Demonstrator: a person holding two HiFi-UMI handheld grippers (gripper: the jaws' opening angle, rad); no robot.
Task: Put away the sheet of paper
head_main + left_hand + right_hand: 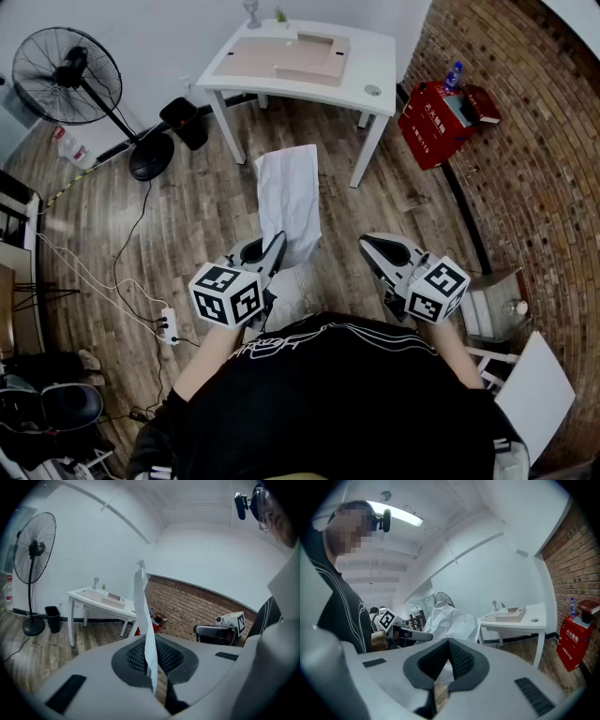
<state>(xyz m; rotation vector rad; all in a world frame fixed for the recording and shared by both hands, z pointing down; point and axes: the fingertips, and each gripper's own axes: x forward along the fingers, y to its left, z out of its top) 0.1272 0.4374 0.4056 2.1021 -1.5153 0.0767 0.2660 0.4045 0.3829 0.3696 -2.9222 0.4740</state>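
The left tongs (276,251), a grey two-jaw tool with a black-and-white marker cube, are clamped shut on the lower edge of a white, slightly crumpled sheet of paper (289,199). In the left gripper view the jaws of the left tongs (152,660) press together on the sheet (141,603), which stands up from them as a thin edge-on strip. From the head view the sheet stretches away from the tongs towards the white four-legged worktop (370,58). It is in the air above the brown wooden plank floor (197,202), on the person's side of the worktop and not touching it.

The right tongs (371,246), the same grey build with their own marker cube, are level with the left ones, also on the near side of the worktop and apart from the sheet. In the right gripper view the jaws of the right tongs (447,660) are drawn together with nothing gripped. The sheet (451,620) shows beyond them, between them and the worktop (520,620).

A flat tan cardboard tray (292,56) lies on the worktop. A black standing fan (67,71) is to the worktop's left. A red box (431,124) sits to its right by the brick wall (534,141).
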